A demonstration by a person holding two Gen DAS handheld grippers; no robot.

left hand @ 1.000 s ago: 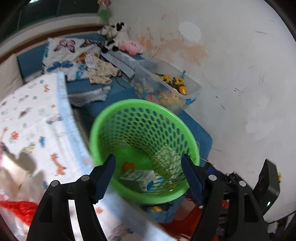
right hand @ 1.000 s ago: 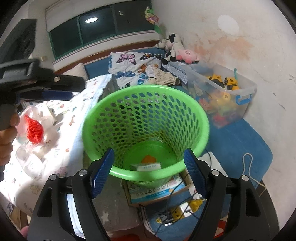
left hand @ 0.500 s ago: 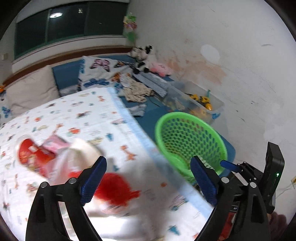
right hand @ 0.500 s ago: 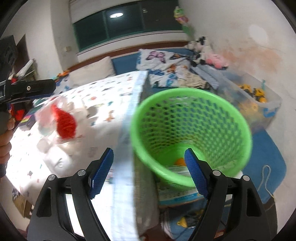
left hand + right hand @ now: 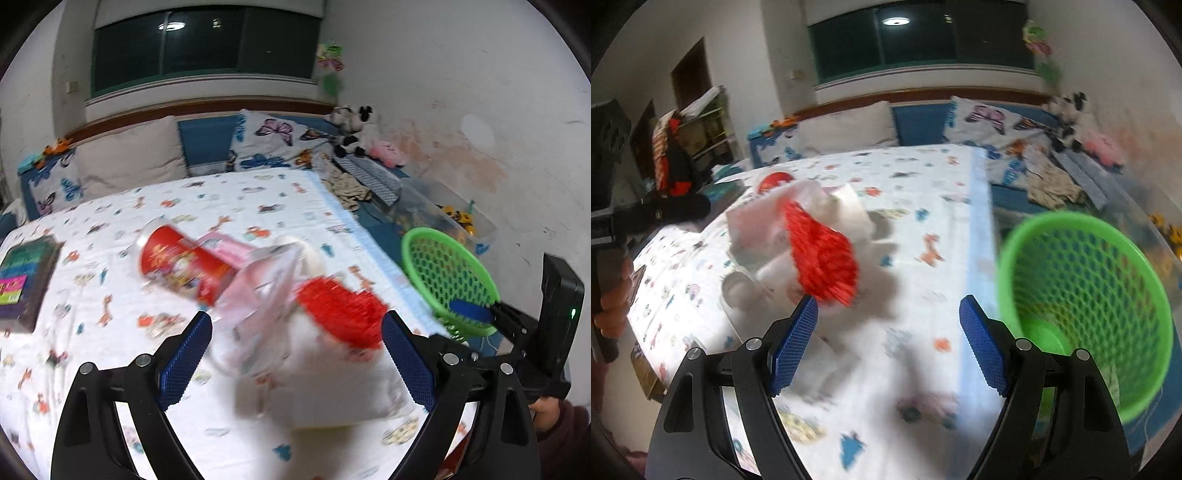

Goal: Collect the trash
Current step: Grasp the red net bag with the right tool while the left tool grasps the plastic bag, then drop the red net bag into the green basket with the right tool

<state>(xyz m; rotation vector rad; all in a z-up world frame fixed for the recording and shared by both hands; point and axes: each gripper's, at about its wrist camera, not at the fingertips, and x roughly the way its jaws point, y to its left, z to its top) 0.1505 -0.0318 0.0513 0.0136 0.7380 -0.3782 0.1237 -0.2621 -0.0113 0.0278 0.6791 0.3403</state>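
A blurred heap of trash lies on the patterned bedsheet: a red can, a pink plastic bag, a red mesh net and white paper. My left gripper hangs open just before the heap, nothing between its jaws. The right gripper is open too, over the sheet between the net and the green basket, which stands off the bed's right edge. In the left wrist view the right gripper's blue pad shows in front of the basket.
A dark book lies on the sheet at the left. Pillows and plush toys line the headboard. A clear toy bin sits by the stained wall behind the basket. A hand holds the left gripper.
Both views have swung left, away from the basket's inside and onto the trash heap on the bed. The left jaws stand wider than a second ago.
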